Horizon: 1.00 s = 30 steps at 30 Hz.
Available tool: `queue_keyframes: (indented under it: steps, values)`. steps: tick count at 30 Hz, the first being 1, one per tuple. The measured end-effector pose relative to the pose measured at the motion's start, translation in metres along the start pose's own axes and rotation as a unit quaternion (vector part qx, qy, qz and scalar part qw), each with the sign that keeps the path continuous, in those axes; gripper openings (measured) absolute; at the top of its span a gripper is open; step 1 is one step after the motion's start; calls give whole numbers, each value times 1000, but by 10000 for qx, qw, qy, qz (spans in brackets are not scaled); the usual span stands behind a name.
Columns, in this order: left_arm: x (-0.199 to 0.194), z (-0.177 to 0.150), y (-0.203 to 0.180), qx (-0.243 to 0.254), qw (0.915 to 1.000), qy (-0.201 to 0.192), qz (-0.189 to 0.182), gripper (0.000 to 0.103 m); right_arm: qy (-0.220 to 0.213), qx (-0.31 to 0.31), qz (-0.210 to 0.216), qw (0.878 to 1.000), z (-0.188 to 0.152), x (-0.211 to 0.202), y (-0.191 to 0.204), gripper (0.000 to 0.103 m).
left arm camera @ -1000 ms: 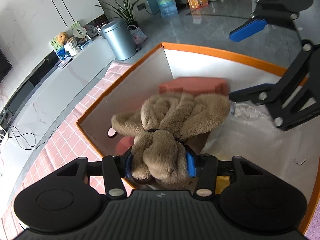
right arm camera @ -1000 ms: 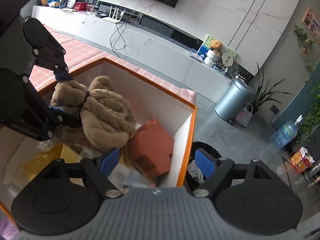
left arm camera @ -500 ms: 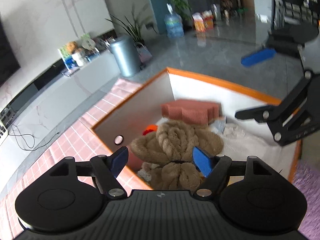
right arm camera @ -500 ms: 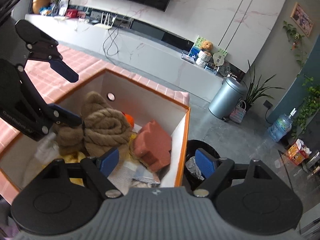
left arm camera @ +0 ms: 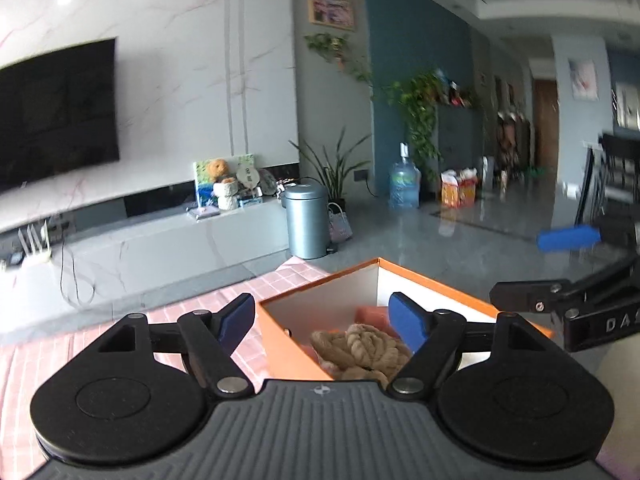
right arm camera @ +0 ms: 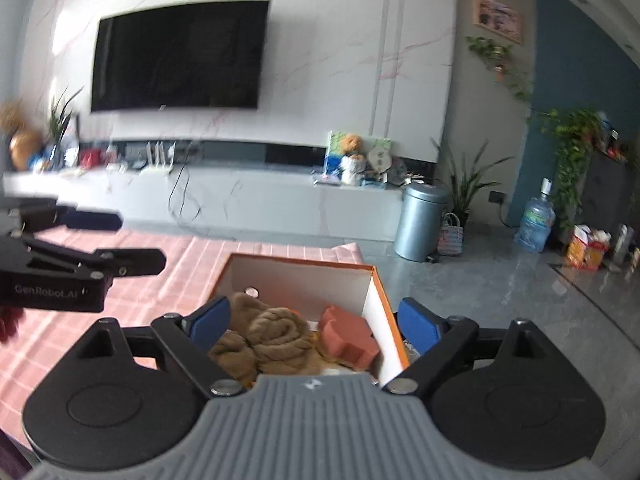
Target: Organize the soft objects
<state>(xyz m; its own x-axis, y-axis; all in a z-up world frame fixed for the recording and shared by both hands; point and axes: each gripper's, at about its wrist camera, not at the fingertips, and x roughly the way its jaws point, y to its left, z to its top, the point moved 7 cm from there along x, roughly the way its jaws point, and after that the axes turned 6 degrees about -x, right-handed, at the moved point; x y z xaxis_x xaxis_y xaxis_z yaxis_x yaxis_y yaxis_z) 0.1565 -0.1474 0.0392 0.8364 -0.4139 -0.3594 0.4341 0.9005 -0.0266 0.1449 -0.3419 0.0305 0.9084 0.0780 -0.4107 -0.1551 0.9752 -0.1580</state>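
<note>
A brown plush toy (left arm camera: 360, 348) lies inside the orange-rimmed white box (left arm camera: 436, 276), next to a red-orange foam block (left arm camera: 372, 314). In the right wrist view the plush (right arm camera: 272, 336), the block (right arm camera: 346, 338) and the box (right arm camera: 384, 304) show the same way. My left gripper (left arm camera: 322, 318) is open and empty, raised above and behind the box. My right gripper (right arm camera: 314, 322) is open and empty, also raised behind the box. Each gripper shows in the other's view, the right (left arm camera: 560, 272) and the left (right arm camera: 104, 240).
The box stands on a pink checked cloth (right arm camera: 140, 256). Behind it are a grey bin (right arm camera: 420, 220), a low TV cabinet (right arm camera: 248, 196), plants and a water bottle (right arm camera: 536, 220). A dark basket sits just right of the box.
My left gripper let go of the plush, which now lies in the box. Both grippers have lifted and pulled back, tilting up toward the room.
</note>
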Motion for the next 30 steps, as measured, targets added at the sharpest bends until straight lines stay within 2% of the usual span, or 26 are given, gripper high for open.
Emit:
queue_keyframes:
  steps: [2, 4, 8, 11, 15, 20, 24, 27, 30]
  values:
    - [-12, 0, 4, -247, 9997, -9, 25, 90, -130, 261, -173, 9994, -1, -12, 8, 89]
    - [-26, 0, 8, -397, 9989, -96, 237, 95, -249, 513, -305, 9979, -4, -23, 17, 89]
    - [-58, -8, 11, -361, 9891, -750, 1216, 98, -420, 712, -498, 9953, -17, -38, 40, 91]
    - [-66, -23, 16, -416, 9837, -645, 1626, 101, -346, 640, -660, 9952, -27, -40, 55, 95]
    - [-67, -46, 30, -763, 9794, -459, 1814, 103, -315, 786, -866, 9926, -44, -37, 65, 98]
    - [-58, -74, 44, -1241, 9781, 109, 1666, 103, 75, 709, -989, 9925, -73, -27, 81, 99]
    - [-64, -92, 43, -1076, 9790, 413, 1684, 103, 117, 530, -1124, 9922, -92, -27, 89, 99]
    - [-60, -102, 41, -1177, 9783, 655, 1575, 103, 123, 512, -1188, 9915, -97, -30, 91, 99]
    - [-64, -112, 40, -1206, 9774, 727, 1576, 103, 74, 475, -1136, 9924, -98, -32, 95, 100]
